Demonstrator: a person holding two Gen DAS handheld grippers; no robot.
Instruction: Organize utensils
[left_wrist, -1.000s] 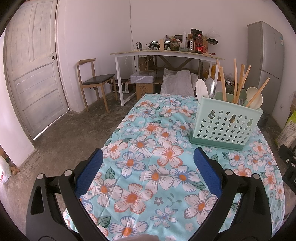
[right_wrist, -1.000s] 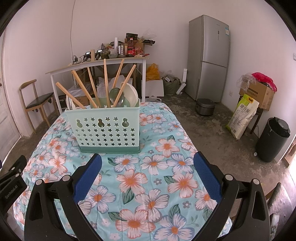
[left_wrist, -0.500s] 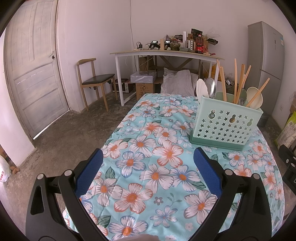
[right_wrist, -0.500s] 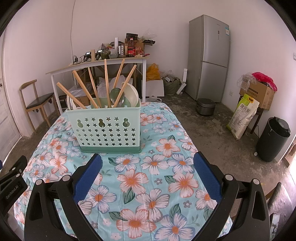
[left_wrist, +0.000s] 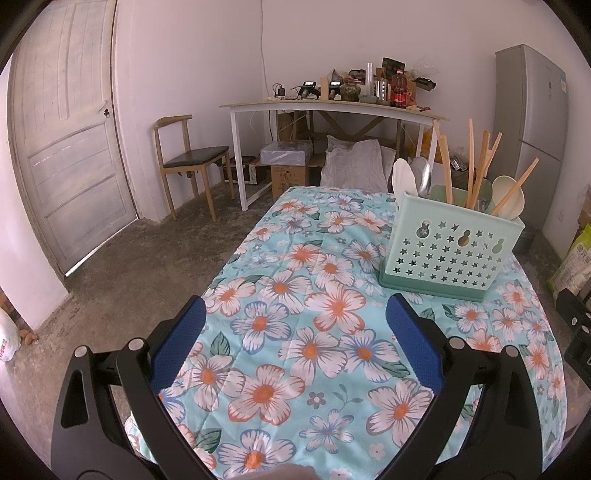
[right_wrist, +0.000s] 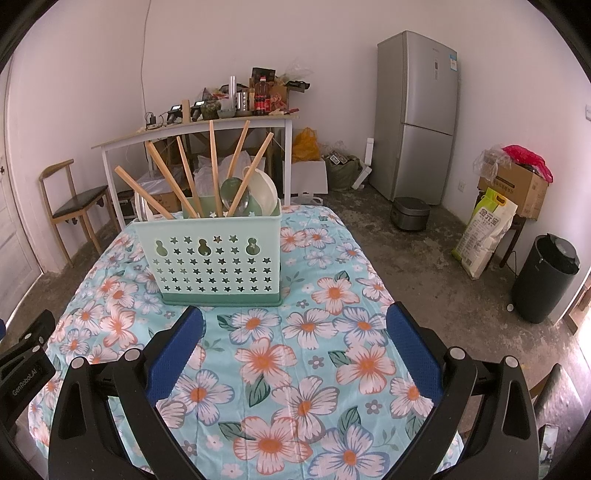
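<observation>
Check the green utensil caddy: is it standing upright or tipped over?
Upright. The caddy sits flat on its darker base on the floral tablecloth, its open top facing up, with chopsticks and spoons sticking out above the rim.

Utensil caddy (right_wrist: 218, 254) on the table (right_wrist: 332, 332), chopsticks (right_wrist: 212, 166) and perhaps spoons (left_wrist: 511, 194) upright inside.

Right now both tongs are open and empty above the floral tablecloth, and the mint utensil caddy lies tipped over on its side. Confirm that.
Not quite. The mint utensil caddy stands upright on the floral tablecloth, with chopsticks and spoons sticking out of its top, as the right wrist view shows. The rest holds: the left tongs and right tongs are open and empty.
</observation>
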